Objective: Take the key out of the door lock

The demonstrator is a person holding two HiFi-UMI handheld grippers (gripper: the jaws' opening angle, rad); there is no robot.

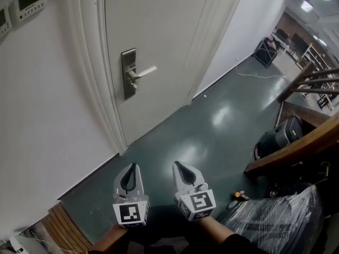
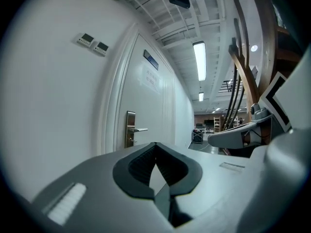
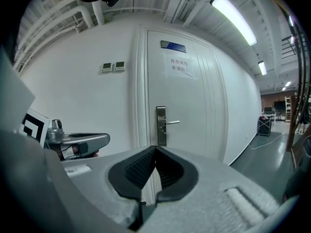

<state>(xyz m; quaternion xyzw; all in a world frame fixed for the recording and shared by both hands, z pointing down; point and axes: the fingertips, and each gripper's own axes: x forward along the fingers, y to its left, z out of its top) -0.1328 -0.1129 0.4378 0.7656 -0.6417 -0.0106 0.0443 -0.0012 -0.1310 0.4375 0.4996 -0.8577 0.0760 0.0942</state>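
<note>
Item: door (image 1: 159, 25), white, closed, set in a white wall (image 1: 42, 99).
- Lock plate (image 1: 128, 73): metal and upright, on the door's left edge. A lever handle (image 1: 145, 71) sticks out from it to the right.
- Key: a small stub (image 1: 133, 85) sits on the plate just under the lever. It is too small to confirm as the key from any view.
- Door furniture: a paper notice (image 3: 179, 67) on the upper panel and a blue nameplate (image 3: 173, 46) above it.
- Wall fittings: two small control panels (image 1: 29, 1) high to the left of the frame.

Item: left gripper (image 1: 132, 165), held low over the dark green floor (image 1: 212, 120), well apart from the door. Its jaws are pressed together at the tips with nothing between them.

Item: right gripper (image 1: 177, 164), just beside the left one and level with it. Its jaws are likewise together and empty. Both point toward the door.

Sundries, right side: slanting wooden beams (image 1: 312, 136) and a plastic-wrapped bundle (image 1: 275, 221) near the person's right forearm.
</note>
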